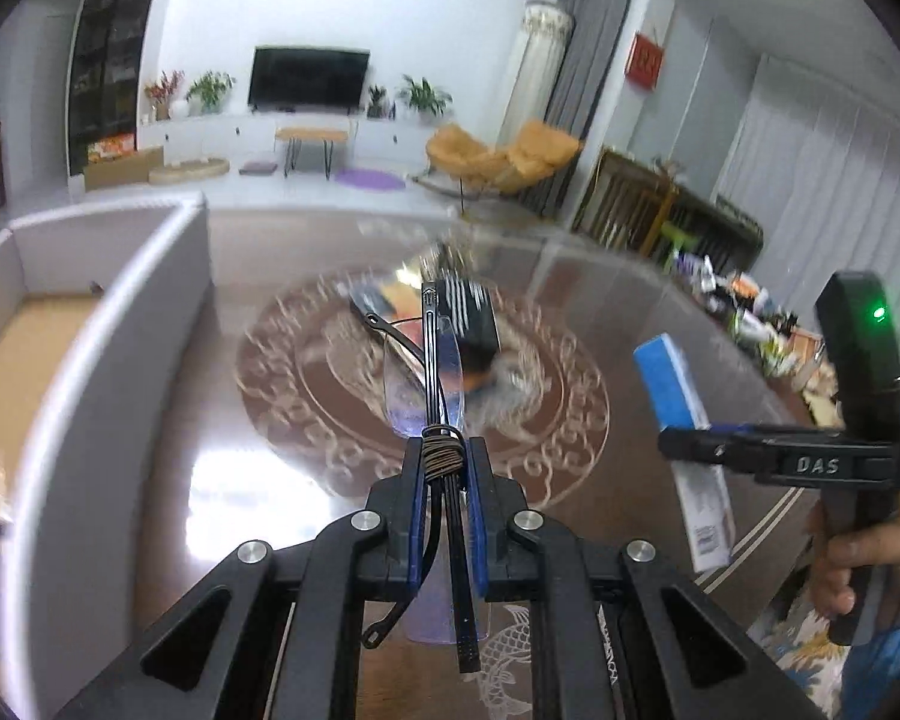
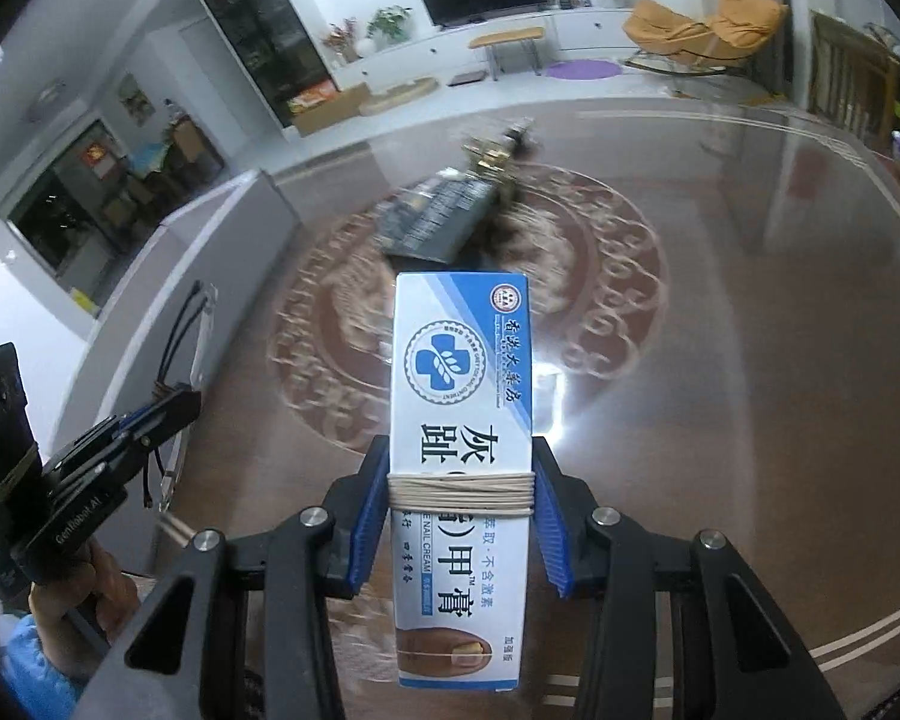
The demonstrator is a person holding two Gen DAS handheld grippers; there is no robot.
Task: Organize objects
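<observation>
The left gripper has its blue ribbed pads pressed together on a pair of glasses, folded, with thin black arms and clear rimless lenses; a coil of brown cord is wound round the arms right at the fingertips. The glasses stick out forward above the table, a dark glossy brown surface with a pale scrolled medallion under a glass-like sheen.

The right gripper is clamped on a nail cream box, a long flat cardboard carton printed white and blue with a cross emblem and large Chinese characters, bound with several turns of cream string where the pads meet it. The box points away from the camera, held over the table.

Further out, near the medallion's middle, lies a blurred heap: a dark flat box with pale print and some brassy bits beyond it. To the left stands a bin with smooth grey-white walls, rounded at the corner, and a tan floor.
</observation>
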